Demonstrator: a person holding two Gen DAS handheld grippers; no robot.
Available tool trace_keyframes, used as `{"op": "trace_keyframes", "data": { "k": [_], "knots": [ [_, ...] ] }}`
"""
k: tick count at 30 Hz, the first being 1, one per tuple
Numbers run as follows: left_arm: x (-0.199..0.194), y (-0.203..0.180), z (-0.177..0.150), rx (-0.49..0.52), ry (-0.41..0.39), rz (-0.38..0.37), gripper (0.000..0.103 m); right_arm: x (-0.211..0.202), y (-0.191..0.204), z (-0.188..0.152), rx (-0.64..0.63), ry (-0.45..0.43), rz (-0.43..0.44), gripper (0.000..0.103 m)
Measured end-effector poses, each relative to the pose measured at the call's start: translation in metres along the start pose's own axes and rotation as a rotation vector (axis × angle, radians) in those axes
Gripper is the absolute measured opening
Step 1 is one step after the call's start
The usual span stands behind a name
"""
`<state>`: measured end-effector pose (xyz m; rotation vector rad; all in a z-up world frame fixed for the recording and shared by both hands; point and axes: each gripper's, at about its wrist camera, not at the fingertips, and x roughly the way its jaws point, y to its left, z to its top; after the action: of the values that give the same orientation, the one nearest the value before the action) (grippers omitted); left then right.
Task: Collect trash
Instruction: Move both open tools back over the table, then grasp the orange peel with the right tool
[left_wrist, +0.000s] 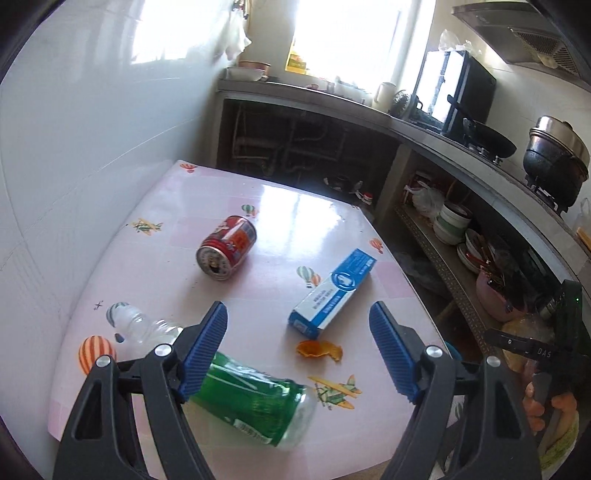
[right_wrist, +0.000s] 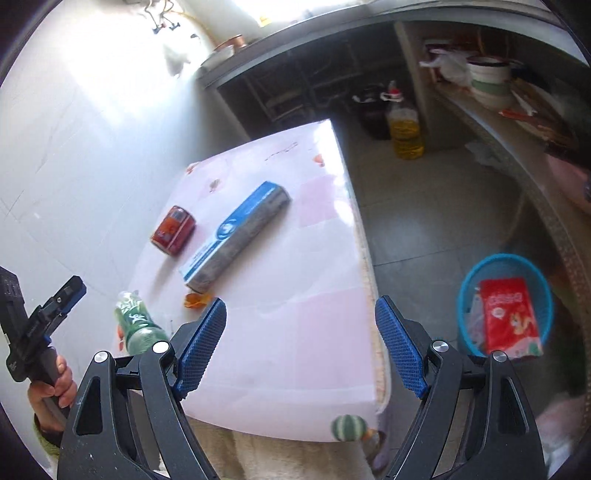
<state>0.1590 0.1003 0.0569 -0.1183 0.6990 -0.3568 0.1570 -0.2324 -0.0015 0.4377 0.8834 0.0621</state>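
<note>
Clearly we are nearest the green bottle (left_wrist: 255, 402) with our left claw (left_wrist: 297, 347), spread wide and empty just above it, the bottle lying on the surface (left_wrist: 280, 221) with its long axis running left-far to right-near, across the gap between the fingers.

On the table (left_wrist: 155, 280) the can (left_wrist: 226, 246) lies behind the bottle (left_wrist: 255, 400), and the box (left_wrist: 332, 293) lies to the right of the can. The peel (left_wrist: 319, 350) lies between box and bottle. The basket (right_wrist: 504, 302) stands on the floor (right_wrist: 406, 221), right of the table, with a packet (right_wrist: 509, 317) in it.
</note>
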Motion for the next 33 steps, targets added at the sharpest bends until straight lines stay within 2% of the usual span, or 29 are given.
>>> {"op": "trace_keyframes", "data": {
  "k": [3, 8, 10, 16, 20, 25, 30, 31, 33],
  "knots": [
    [-0.006, 0.020, -0.006, -0.034, -0.002, 0.014, 0.077, 0.020, 0.030, 0.002, -0.052, 0.044, 0.034, 0.079],
    [-0.011, 0.039, -0.017, -0.081, 0.004, 0.017, 0.077, 0.054, 0.078, -0.003, -0.208, 0.089, 0.071, 0.077],
    [-0.011, 0.042, -0.021, -0.091, 0.012, 0.017, 0.077, 0.073, 0.091, -0.007, -0.265, 0.119, 0.083, 0.068],
    [-0.015, 0.054, -0.036, -0.109, 0.035, 0.022, 0.077, 0.122, 0.115, -0.014, -0.400, 0.195, 0.076, 0.053],
    [-0.016, 0.066, -0.045, -0.136, 0.052, 0.032, 0.077, 0.143, 0.123, -0.009, -0.432, 0.221, 0.076, 0.046],
    [-0.019, 0.075, -0.048, -0.155, 0.052, 0.034, 0.077, 0.163, 0.131, -0.009, -0.471, 0.253, 0.065, 0.027],
    [-0.020, 0.076, -0.043, -0.151, 0.042, 0.022, 0.077, 0.169, 0.129, -0.012, -0.480, 0.254, 0.043, 0.014],
    [-0.019, 0.076, -0.041, -0.149, 0.041, 0.019, 0.077, 0.168, 0.128, -0.012, -0.479, 0.251, 0.042, 0.004],
    [-0.016, 0.074, -0.037, -0.144, 0.041, 0.013, 0.077, 0.168, 0.126, -0.012, -0.471, 0.256, 0.044, 0.002]
  ]
}}
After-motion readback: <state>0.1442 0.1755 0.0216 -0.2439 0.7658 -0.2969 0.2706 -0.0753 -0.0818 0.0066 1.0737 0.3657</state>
